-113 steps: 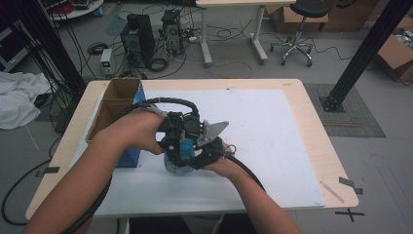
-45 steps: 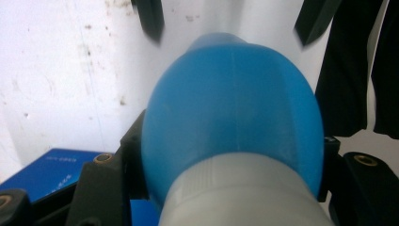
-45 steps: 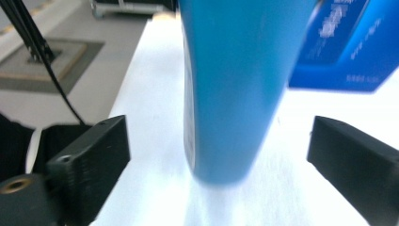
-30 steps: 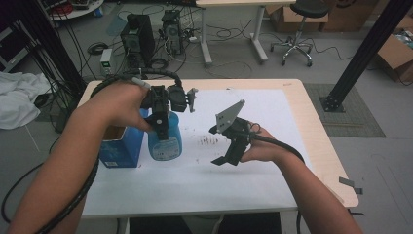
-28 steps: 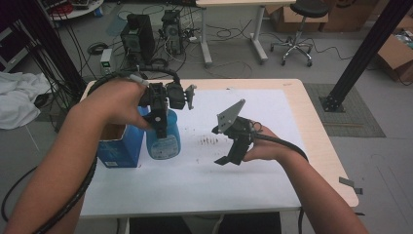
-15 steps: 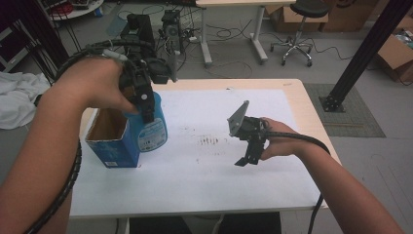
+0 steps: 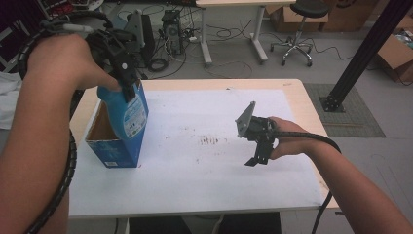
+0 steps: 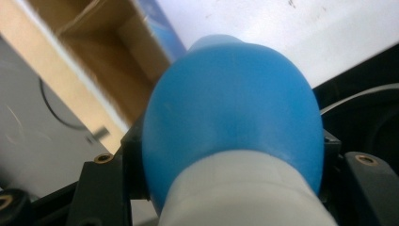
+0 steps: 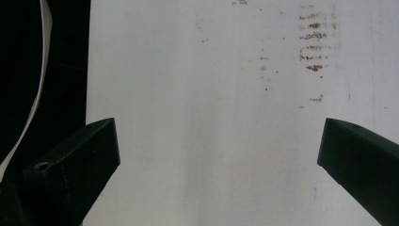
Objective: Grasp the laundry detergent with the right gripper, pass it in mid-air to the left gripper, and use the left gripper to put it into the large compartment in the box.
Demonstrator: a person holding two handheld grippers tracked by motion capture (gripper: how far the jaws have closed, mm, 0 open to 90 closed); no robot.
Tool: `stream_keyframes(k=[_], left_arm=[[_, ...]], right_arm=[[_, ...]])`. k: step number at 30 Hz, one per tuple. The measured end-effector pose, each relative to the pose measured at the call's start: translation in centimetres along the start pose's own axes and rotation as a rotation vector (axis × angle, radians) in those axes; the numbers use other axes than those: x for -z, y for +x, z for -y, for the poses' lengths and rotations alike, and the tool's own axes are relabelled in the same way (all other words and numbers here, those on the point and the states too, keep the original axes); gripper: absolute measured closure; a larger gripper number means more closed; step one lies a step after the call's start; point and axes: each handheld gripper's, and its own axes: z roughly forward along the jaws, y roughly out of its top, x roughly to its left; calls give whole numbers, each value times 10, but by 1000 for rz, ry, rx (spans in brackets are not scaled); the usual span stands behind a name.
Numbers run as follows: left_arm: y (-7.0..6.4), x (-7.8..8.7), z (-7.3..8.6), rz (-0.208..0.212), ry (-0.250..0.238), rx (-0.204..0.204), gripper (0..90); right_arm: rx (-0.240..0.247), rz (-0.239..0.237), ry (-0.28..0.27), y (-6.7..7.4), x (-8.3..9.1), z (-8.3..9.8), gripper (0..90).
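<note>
Bottle (image 7: 127,113) of blue plastic hangs clamped by its neck in your left gripper (image 7: 127,87), lifted above the open cardboard box (image 7: 113,141) at the left of the white-covered surface (image 7: 195,165). Your right gripper (image 7: 256,157) hovers well apart over the cover's right half, jaws spread wide with nothing between them. Brown smudges (image 7: 210,141) mark the cover between box and right gripper.
</note>
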Motion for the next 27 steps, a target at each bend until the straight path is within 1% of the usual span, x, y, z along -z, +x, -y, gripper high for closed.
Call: stream_keyframes(k=[5,10,13,15,18,22,23,27], left_arm=[[17,4,1,11,0,120,382],[33,5,2,-4,-5,215,383],[43,4,1,-3,0,261,382],[50,2,1,-1,-12,281,383],[58,-3,0,6,-6,309,382],[68,-12,0,5,-5,322,382],[69,-15,-1,7,-7,331,383],[76,-26,-4,5,-4,337,383]], right_arm=[[2,-3,20,-1,0,1,0],[7,-10,46,-1,0,1,0],[5,-9,58,-2,1,2,0],[2,-8,59,-2,2,2,0],[-1,-7,56,-2,3,4,0],[-7,-9,59,-2,3,6,0],[-9,-8,61,-2,3,6,0],[-12,-9,65,-3,3,7,0]])
